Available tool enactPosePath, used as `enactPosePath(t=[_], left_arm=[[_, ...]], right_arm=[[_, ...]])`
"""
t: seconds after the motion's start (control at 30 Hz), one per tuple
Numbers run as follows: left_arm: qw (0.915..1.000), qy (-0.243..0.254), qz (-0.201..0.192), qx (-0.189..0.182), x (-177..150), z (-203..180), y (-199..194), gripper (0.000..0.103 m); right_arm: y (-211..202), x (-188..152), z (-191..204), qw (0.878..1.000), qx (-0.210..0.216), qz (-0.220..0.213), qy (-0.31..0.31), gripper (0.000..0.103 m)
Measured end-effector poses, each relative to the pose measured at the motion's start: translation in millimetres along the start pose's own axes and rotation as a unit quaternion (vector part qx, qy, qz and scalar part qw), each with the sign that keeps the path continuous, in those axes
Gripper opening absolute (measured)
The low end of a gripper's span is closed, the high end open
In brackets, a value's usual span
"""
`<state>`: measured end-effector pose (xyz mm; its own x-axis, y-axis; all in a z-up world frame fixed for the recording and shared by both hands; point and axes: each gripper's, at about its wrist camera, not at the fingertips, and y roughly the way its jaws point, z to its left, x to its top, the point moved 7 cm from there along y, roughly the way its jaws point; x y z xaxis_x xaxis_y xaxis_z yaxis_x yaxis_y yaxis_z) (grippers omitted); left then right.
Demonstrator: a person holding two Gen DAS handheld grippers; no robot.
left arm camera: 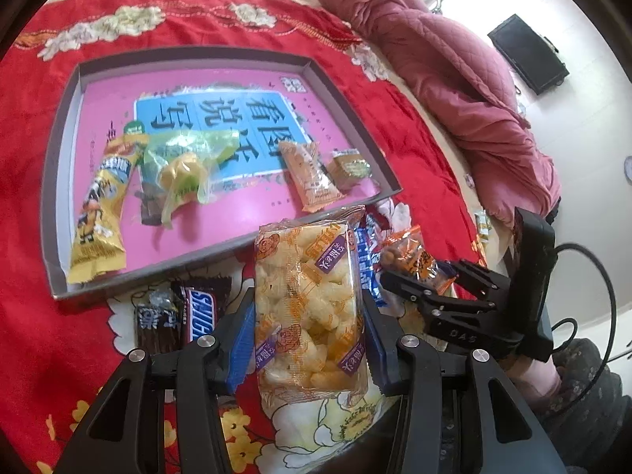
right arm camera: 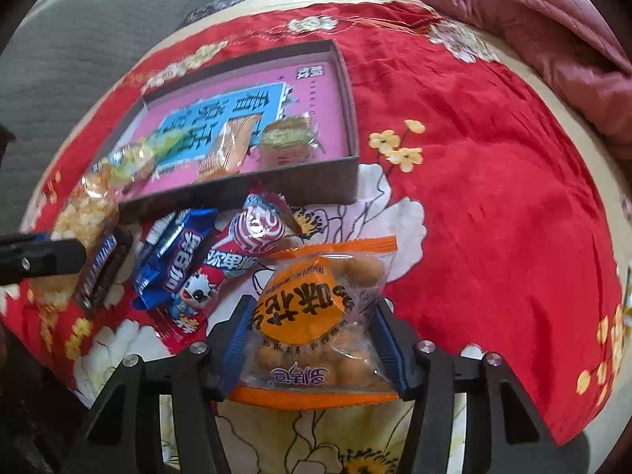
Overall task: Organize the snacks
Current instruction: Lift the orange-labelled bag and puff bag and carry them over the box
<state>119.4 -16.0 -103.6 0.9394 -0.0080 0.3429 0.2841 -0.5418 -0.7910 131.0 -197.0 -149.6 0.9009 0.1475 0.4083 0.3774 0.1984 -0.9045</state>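
My left gripper (left arm camera: 308, 312) is shut on a clear bag of yellow puffed corn snacks (left arm camera: 310, 308), held just in front of the shallow box (left arm camera: 63, 181) with the pink floor. My right gripper (right arm camera: 312, 328) is shut on an orange bag of coated peanuts (right arm camera: 312, 316); it shows at the right of the left wrist view (left arm camera: 418, 280). The box holds a yellow tube pack (left arm camera: 100, 213), a green clear bag (left arm camera: 189, 166), an orange wafer pack (left arm camera: 310, 177) and a small green-topped pack (left arm camera: 349, 166).
Loose on the red floral cloth (right arm camera: 493, 217) in front of the box lie a Snickers bar (left arm camera: 201, 312), a blue wafer pack (right arm camera: 173, 256), a red milk-candy pack (right arm camera: 209, 280) and a red-white swirl candy (right arm camera: 260, 225). A pink quilt (left arm camera: 442, 71) lies right.
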Motion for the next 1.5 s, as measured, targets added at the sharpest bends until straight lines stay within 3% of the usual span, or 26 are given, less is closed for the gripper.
enactPosePath(t=[0.23,0.5,1.23,1.5], left_arm=[[0.9999,0.003,-0.014,0.0,3,-1,-9,0.05],[0.9994,-0.003,-0.034,0.0,8,0,-18,0.05],[0.9953,-0.04,-0.087,0.011,28,20,-35,0.05],[0.9941,-0.031,-0.1,0.027,40,20,-30,0.05]], right_arm=[[-20,10,-9,0.995,0.059,-0.023,0.075,0.057],[-48,34,6,0.993,0.079,-0.067,0.06,0.057],[-52,49,36,0.99,0.104,-0.087,0.04,0.057],[-51,57,37,0.989,0.107,-0.094,0.04,0.057]])
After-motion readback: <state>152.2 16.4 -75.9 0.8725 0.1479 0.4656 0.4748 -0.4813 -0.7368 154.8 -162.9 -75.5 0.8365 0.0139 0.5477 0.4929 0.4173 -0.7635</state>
